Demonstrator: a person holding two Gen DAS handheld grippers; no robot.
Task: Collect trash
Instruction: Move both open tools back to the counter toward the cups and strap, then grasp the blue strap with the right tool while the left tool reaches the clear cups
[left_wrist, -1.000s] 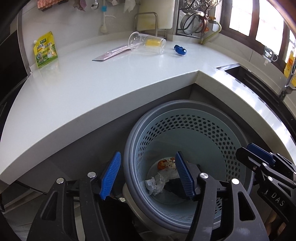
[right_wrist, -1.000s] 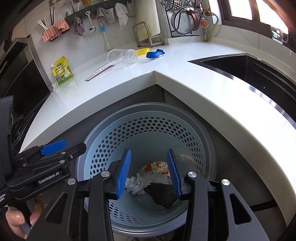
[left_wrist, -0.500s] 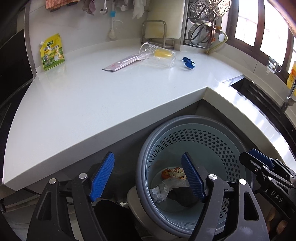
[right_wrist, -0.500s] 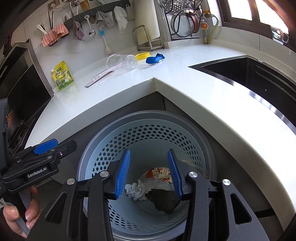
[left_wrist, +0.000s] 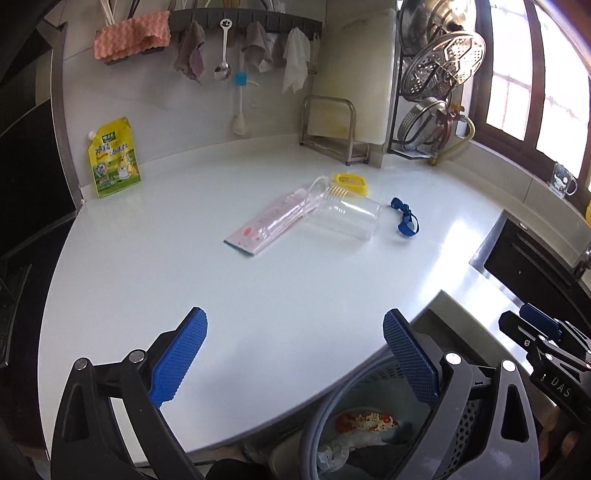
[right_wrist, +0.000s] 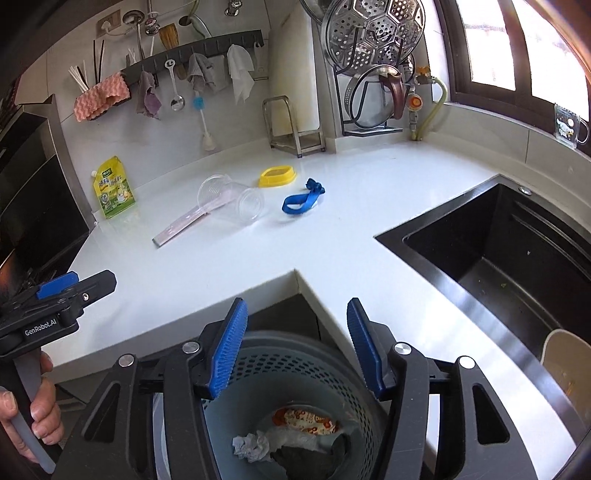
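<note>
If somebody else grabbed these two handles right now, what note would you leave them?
Left gripper: jaws opening, nothing between them, over the counter edge.
Right gripper: jaws opening, nothing between them, above the perforated bin.
Done: crumpled paper, a printed wrapper and a dark scrap lie in the bin.
Left on the white counter: clear plastic cup on its side, pink flat packet, yellow lid, blue strap. The yellow pouch by the wall may not be trash.
</note>
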